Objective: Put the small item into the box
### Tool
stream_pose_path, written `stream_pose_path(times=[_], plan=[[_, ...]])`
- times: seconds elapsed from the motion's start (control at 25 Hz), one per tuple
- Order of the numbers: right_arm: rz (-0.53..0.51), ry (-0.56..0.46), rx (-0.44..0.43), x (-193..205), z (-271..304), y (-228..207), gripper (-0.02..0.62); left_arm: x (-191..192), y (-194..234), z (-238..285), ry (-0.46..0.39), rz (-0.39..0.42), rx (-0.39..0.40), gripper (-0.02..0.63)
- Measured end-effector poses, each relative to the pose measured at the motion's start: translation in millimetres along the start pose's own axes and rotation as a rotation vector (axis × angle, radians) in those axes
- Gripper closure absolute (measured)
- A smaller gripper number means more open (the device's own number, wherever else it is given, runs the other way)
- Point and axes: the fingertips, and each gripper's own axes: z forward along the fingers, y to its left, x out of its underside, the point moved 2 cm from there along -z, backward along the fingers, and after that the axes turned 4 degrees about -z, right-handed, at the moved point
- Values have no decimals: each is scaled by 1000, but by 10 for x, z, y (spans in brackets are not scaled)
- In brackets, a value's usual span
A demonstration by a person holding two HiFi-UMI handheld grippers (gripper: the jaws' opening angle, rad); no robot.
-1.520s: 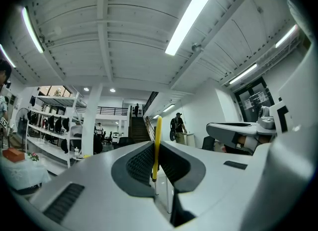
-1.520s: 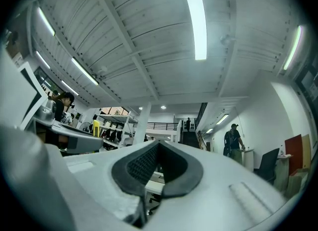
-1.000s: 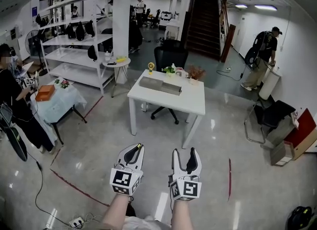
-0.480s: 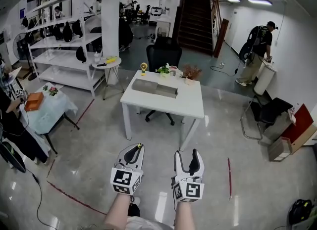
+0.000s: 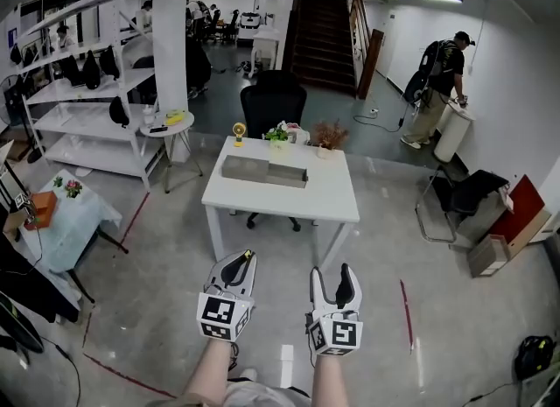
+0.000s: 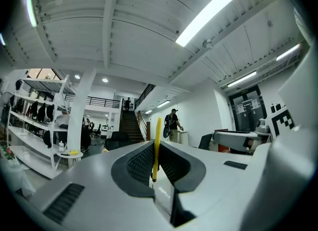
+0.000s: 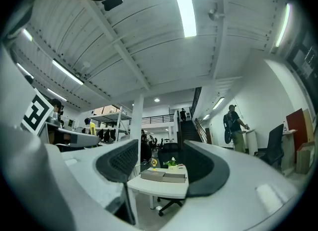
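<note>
A flat grey box [image 5: 264,171] lies on the white table [image 5: 324,199] ahead, well beyond both grippers. My left gripper [image 5: 238,265] is held out level over the floor, shut on a thin yellow item [image 5: 249,255] whose tip pokes out past the jaws. The left gripper view shows that yellow strip [image 6: 157,145] pinched upright between the dark pads [image 6: 139,163] of the left gripper [image 6: 155,148]. Beside it my right gripper [image 5: 331,272] stands open and empty. In the right gripper view the box [image 7: 164,175] shows between the spread jaws of the right gripper [image 7: 160,148].
A black office chair [image 5: 273,99] stands behind the table, with small plants [image 5: 280,134] and a yellow ornament [image 5: 238,131] at its far edge. White shelving [image 5: 70,108] and a cloth-covered table [image 5: 61,217] are left. A person [image 5: 433,81], a black chair [image 5: 459,195] and a carton [image 5: 490,252] are right.
The white table with the box has come closer and now sits lower in the head view. Both grippers keep the same pose and grip. The person at the far left has slid out of view.
</note>
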Motion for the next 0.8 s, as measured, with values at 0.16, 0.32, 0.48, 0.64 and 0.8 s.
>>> stream_pose_path(times=[0.16,0.32,0.48,0.64,0.8], plan=[[4,17,22,119,201,41,321,9,217,145,10,-6,27,572],[1,49,30,272,397,46,321,106,375,321,32,-21,41,572],[2,77,32,429,631,-75,321,243,466,614,66,-36,41,572],[10,102,25,674,1034,-273,321,348,594,1049,78,-31,37,572],[14,105,-13,822,1513,-569,321,377,681,1594,81,-33,7,572]])
